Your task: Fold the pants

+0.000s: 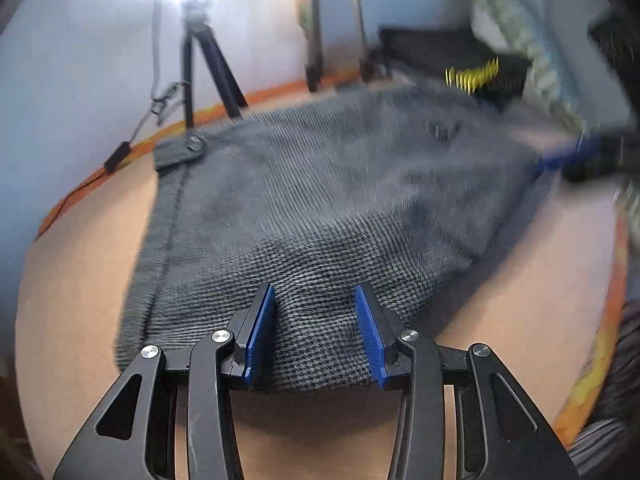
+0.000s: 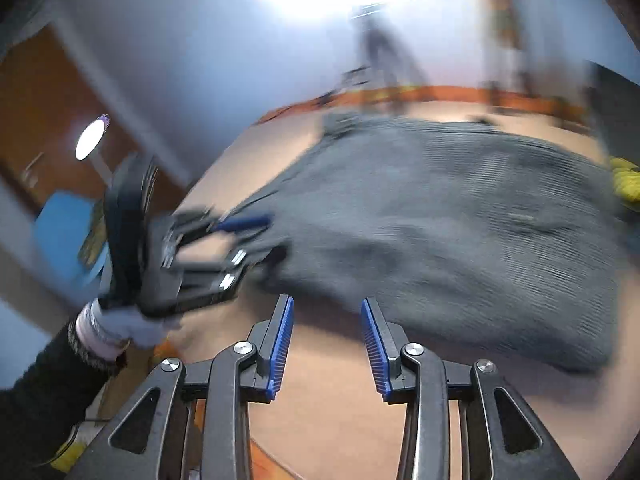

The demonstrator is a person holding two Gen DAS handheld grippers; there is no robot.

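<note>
The pants (image 1: 320, 208) are a grey, coarse-woven garment with a fine ribbed texture, lying folded into a broad, roughly rectangular pad on the tan, matte worktop (image 1: 80, 280). A metal button (image 1: 196, 144) sits on the waistband tab at the far left corner, and a straight seam runs from it toward the near edge. A second dark button or buttonhole shows further right on the cloth, blurred.

The left gripper (image 1: 316, 332) is a black, hinged linkage with silver pivot pins and blue ribbed pads. Its fingers (image 1: 262, 332) stand spread, one on each side of the near folded edge of the pants; the cloth lies in the gap between them and is not pinched. In the right wrist view the same gripper (image 2: 248, 228) appears at the left edge of the garment, blurred, held by a hand in a light glove (image 2: 128, 324).

The right gripper (image 2: 326, 344) is of the same build. Its fingers (image 2: 282, 344) are spread with only bare worktop (image 2: 328, 400) between them, just short of the near edge of the pants (image 2: 460, 232).

An orange band (image 1: 100, 172) edges the worktop. Behind it stand a black tripod (image 1: 208, 64) and a pale blue wall (image 1: 80, 60).
</note>
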